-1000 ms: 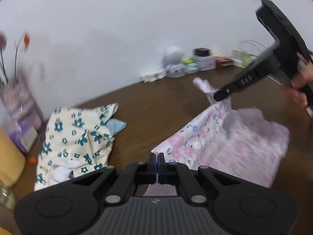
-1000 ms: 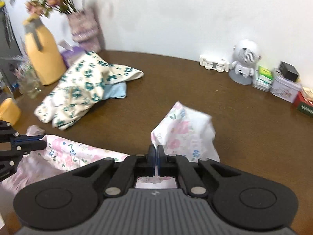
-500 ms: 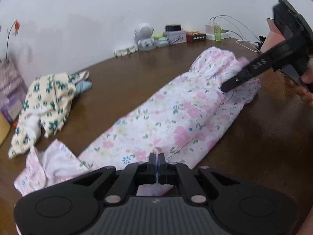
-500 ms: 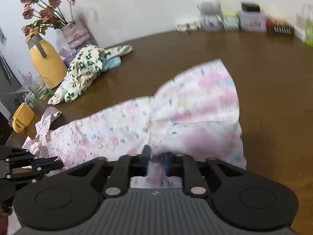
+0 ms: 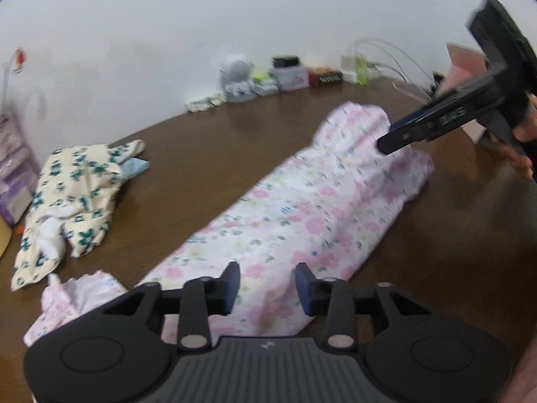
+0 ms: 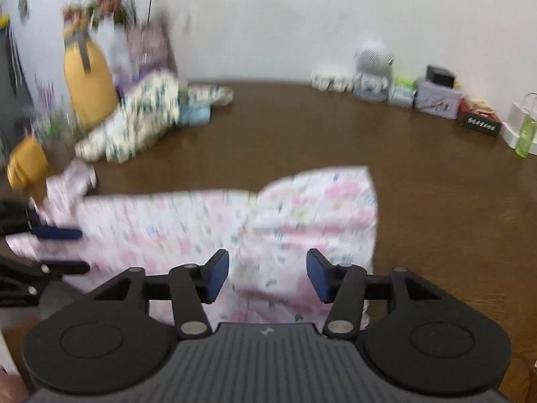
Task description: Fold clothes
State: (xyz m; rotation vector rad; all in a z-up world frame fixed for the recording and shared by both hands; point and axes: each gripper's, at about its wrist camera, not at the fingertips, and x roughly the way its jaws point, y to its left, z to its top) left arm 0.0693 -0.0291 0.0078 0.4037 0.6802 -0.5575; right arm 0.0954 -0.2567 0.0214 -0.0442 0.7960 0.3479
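Item, far left of the worktop (image 6: 302,127): a yellow jug (image 6: 89,87) and a vase of flowers (image 6: 147,43) against the wall, blurred in the right wrist view, set back so the middle stays free for cloth. Item, just in front of them: a cream garment with green flowers (image 5: 70,198), bunched in a loose heap over a scrap of blue cloth (image 5: 136,168); it reads as unfolded, though whether it waits its turn cannot be told. Item, centre: the pink floral garment (image 5: 302,215), lying on the worktop in a long narrow band from near left to far right, doubled lengthwise it seems, with a crumpled end (image 5: 77,299) trailing off at the near left. Item, near end of the band: the left hand-held gripper (image 5: 266,288), jaws spread wide, pads on either side of the cloth and pinching nothing. Item, far end of the band: the right hand-held gripper (image 6: 266,275), likewise spread and empty above the broad end of the garment, held by a person's hand (image 5: 520,147). One hand-held gripper at each end suits handling a long piece. The layout fits either a lengthwise fold just set down or a band about to be taken up for a cross fold. Item, far right along the wall: a small white figure (image 6: 372,67), boxes (image 6: 436,97) and a green bottle (image 6: 525,134), well apart from the cloth.
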